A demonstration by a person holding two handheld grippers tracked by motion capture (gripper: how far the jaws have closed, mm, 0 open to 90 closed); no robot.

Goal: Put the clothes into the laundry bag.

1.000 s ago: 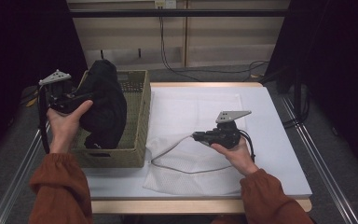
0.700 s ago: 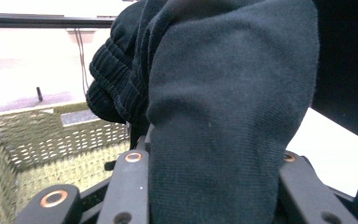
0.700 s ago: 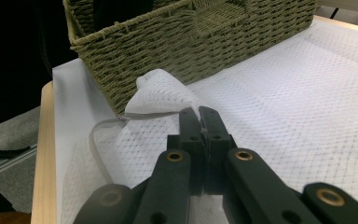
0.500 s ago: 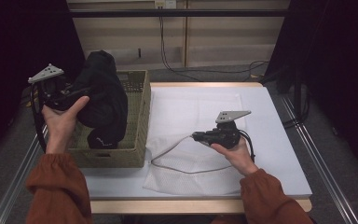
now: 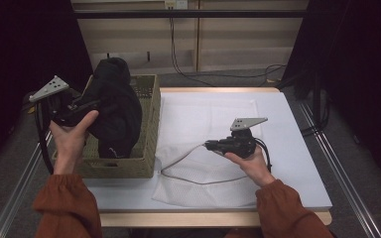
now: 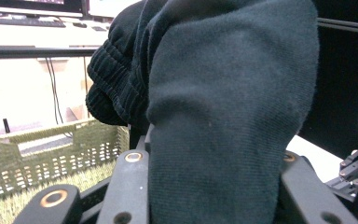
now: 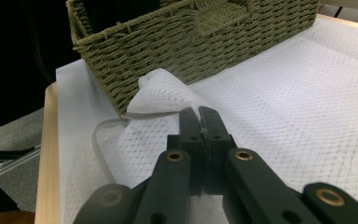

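Dark garment sits clamped in the left tool; right tool apparently pinches white mesh bag.

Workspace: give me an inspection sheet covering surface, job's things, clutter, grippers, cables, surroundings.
Surface: white table with a wooden front edge.
Job's things: dark garment lifted above the woven basket at the table's left; white mesh bag lying flat in front, one edge pinched up.
Clutter: nothing seen.
Grippers: left gripper clamped on the garment; right gripper closed on the mesh bag's edge.
Cables: a black cable trails from each gripper; the bag's pale cord loops on the table; wires hang at the back.
Surroundings: black curtains on both sides, light panelled wall behind, metal rails along the table.
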